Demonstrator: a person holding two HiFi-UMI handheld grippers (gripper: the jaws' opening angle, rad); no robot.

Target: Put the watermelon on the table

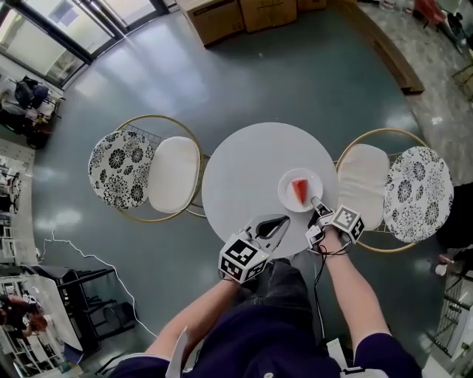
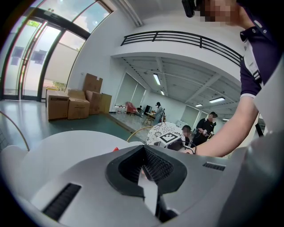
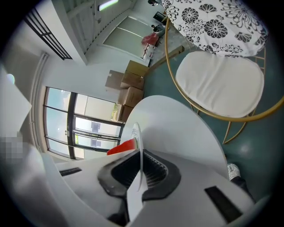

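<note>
A red watermelon slice [image 1: 298,191] lies on a small white plate [image 1: 311,179] that rests on the right side of the round white table [image 1: 244,170]. My right gripper [image 1: 318,205] is shut on the plate's near rim. In the right gripper view the plate rim [image 3: 139,150] stands edge-on between the jaws, with the watermelon [image 3: 122,146] just left of it. My left gripper [image 1: 284,220] hovers at the table's front edge, left of the plate, shut with nothing in it. From the left gripper view only a red tip of the watermelon [image 2: 116,149] shows over the jaws.
A gold-framed chair with a white seat stands on either side of the table, the left chair [image 1: 174,173] and the right chair [image 1: 362,184], each with a patterned cushion [image 1: 120,168]. Cardboard boxes [image 1: 244,15] sit on the floor beyond. A person's legs are under the near table edge.
</note>
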